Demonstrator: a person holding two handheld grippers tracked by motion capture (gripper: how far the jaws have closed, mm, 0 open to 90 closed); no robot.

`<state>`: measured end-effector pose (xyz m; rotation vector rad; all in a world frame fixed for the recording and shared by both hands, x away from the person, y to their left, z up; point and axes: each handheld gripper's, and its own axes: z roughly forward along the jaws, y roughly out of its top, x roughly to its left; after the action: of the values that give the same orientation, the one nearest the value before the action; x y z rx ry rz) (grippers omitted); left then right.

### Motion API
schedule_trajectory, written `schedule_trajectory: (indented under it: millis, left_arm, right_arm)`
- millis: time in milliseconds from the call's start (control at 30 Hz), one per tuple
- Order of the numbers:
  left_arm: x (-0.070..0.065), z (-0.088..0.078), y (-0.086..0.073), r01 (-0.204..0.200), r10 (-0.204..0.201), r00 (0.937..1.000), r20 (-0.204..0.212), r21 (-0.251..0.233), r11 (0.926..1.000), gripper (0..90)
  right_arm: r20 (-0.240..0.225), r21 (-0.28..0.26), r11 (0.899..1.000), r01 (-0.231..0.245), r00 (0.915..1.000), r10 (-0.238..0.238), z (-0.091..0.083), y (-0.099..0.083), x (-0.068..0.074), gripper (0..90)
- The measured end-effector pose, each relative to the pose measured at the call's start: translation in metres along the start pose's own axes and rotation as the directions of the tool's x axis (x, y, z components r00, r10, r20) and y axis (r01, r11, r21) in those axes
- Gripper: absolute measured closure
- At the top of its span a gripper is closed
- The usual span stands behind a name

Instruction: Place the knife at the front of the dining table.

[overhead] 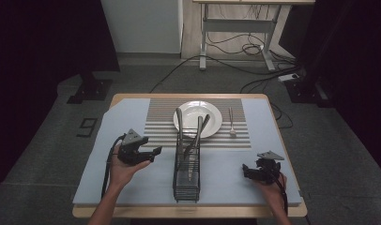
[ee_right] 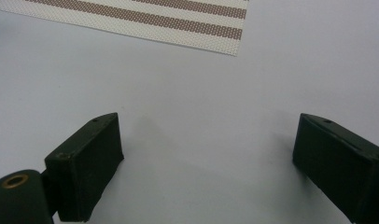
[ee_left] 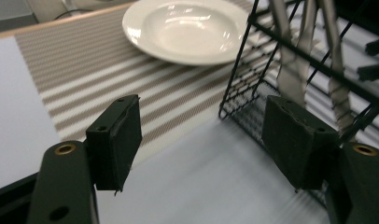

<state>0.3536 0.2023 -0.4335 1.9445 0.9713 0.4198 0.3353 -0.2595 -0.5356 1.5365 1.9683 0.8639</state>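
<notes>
A black wire cutlery rack [overhead: 186,174] stands mid-table with several pieces of silver cutlery [overhead: 198,133] leaning in it. Behind it a white plate [overhead: 198,118] rests on a striped placemat [overhead: 156,126], and a fork [overhead: 231,123] lies to the plate's right. My left gripper [overhead: 153,152] hovers just left of the rack, open and empty. The left gripper view has the rack [ee_left: 253,93], cutlery handles [ee_left: 290,70] and plate [ee_left: 187,28] ahead of my left gripper [ee_left: 204,144]. My right gripper [overhead: 247,172] sits near the front right, open over bare table [ee_right: 206,154].
The pale blue-grey table cover [overhead: 127,187] runs to the wooden table edge [overhead: 188,212] at the front. A placemat corner [ee_right: 201,28] lies ahead of the right gripper. Beyond the table are a desk frame [overhead: 235,28], floor cables and dark curtains.
</notes>
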Motion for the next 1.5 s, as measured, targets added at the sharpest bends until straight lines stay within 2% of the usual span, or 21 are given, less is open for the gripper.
schedule_trajectory:
  millis: [100, 200, 367, 633, 767, 1033, 1200, 1400, 1500]
  left_arm:
    - [0.002, 0.004, 0.011, 0.023, -0.022, 0.9992, 0.035, -0.024, 0.9994, 28.8]
    - [0.001, 0.007, 0.016, 0.03, -0.028, 0.9986, 0.045, -0.029, 0.9991, 29.1]
    - [-0.004, 0.015, 0.029, 0.012, -0.011, 0.9989, 0.047, -0.024, 0.9996, 29.1]
    - [-0.01, 0.026, 0.048, 0.022, -0.018, 0.9965, 0.081, -0.041, 0.9989, 29.4]
    - [-0.011, 0.032, 0.053, 0.031, -0.027, 0.9954, 0.092, -0.036, 0.9989, 30.6]
    - [-0.013, 0.043, 0.059, 0.019, -0.018, 0.9945, 0.103, -0.007, 0.9998, 35.7]
    - [-0.013, 0.045, 0.063, 0.029, -0.027, 0.9927, 0.117, -0.016, 0.9995, 36.3]
    - [-0.013, 0.049, 0.068, 0.031, -0.029, 0.9931, 0.114, -0.016, 0.9994, 38.7]
    - [-0.012, 0.051, 0.069, 0.045, -0.04, 0.9934, 0.108, -0.048, 0.9978, 43.5]
  right_arm:
    - [0.0, 0.0, 1.0, 0.0, 1.0, 0.0, 0.0, 0.0, 0.0, 8.0]
    - [0.0, -0.001, 1.0, 0.0, 1.0, 0.0, 0.0, 0.0, 0.0, 8.0]
    - [0.001, 0.0, 1.0, 0.001, 1.0, -0.001, 0.0, 0.0, 0.0, 8.0]
    - [0.0, 0.0, 1.0, -0.001, 1.0, 0.001, 0.0, 0.0, 0.0, 8.0]
    - [-0.002, 0.001, 1.0, -0.003, 1.0, 0.003, 0.0, 0.0, 0.0, 8.0]
    - [-0.001, 0.001, 1.0, -0.005, 1.0, 0.005, 0.0, 0.0, 0.0, 8.0]
    - [0.0, 0.0, 1.0, -0.003, 1.0, 0.003, 0.0, 0.0, 0.0, 8.0]
    - [0.001, 0.0, 1.0, -0.001, 1.0, 0.001, 0.0, 0.0, 0.0, 8.1]
    - [0.001, 0.0, 1.0, 0.0, 1.0, 0.0, 0.0, 0.0, 0.0, 8.2]
